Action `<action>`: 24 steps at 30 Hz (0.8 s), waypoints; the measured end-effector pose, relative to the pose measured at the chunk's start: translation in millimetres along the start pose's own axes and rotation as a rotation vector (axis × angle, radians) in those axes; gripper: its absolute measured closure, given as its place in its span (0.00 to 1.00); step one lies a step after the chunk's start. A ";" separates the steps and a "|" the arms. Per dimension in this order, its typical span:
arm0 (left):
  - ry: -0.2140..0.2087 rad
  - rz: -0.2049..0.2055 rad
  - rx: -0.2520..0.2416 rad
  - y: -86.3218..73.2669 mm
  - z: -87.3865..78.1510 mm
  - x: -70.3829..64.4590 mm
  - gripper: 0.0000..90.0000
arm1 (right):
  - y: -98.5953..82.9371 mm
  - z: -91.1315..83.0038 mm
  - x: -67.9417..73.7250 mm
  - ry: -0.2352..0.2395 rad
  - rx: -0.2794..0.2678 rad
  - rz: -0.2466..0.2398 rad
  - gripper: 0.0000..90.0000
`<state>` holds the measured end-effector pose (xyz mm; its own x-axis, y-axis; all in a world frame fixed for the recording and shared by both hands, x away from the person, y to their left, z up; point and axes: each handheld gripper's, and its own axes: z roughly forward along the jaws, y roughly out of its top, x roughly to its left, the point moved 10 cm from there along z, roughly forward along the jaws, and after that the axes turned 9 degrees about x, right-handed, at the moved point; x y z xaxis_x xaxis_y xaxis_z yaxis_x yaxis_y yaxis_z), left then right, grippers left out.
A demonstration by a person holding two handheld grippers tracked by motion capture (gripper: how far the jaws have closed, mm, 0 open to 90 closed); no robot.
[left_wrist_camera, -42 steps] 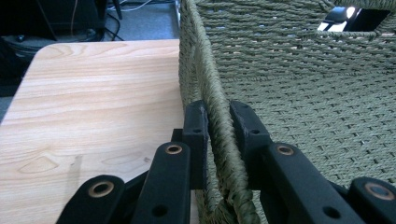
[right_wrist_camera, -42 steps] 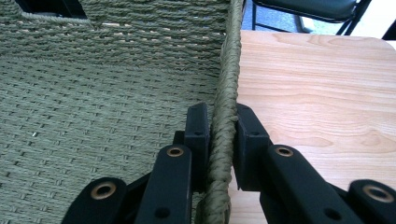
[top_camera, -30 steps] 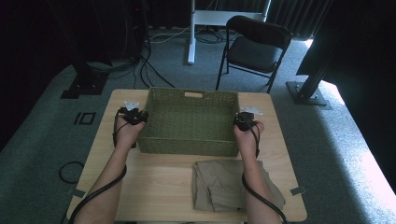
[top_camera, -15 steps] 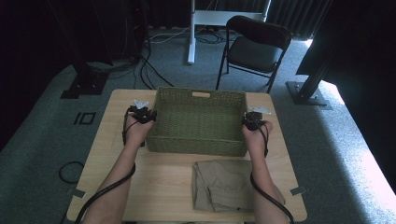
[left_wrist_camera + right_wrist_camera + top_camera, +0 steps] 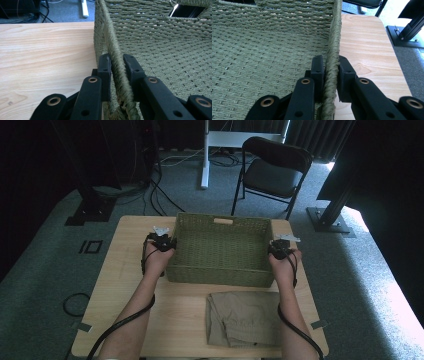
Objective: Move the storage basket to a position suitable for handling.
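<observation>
Each tool, left tool (image 5: 164, 241) and right tool (image 5: 278, 249), grips the woven basket (image 5: 220, 251) sides

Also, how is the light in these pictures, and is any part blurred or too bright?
High view: dim, soft picture, with a bright sunlit patch on the floor at right, while the table and basket stay evenly lit. Left gripper view: sharp weave, with a white glare in the basket's handle slot. Right gripper view: the floor at top right is washed out, and the rim is sharp.
</observation>
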<state>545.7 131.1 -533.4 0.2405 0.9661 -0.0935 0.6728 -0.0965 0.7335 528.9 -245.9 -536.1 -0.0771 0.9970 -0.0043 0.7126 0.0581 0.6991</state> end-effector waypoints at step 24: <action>-0.011 -0.001 0.018 5.0 12.1 -43.7 0.87 | -3.2 -2.1 -47.2 0.012 0.014 0.022 0.87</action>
<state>547.0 85.5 -533.8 0.2477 0.9635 -0.1014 0.6853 -0.1003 0.7213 528.9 -293.2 -536.6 -0.0696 0.9974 0.0189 0.7239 0.0374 0.6889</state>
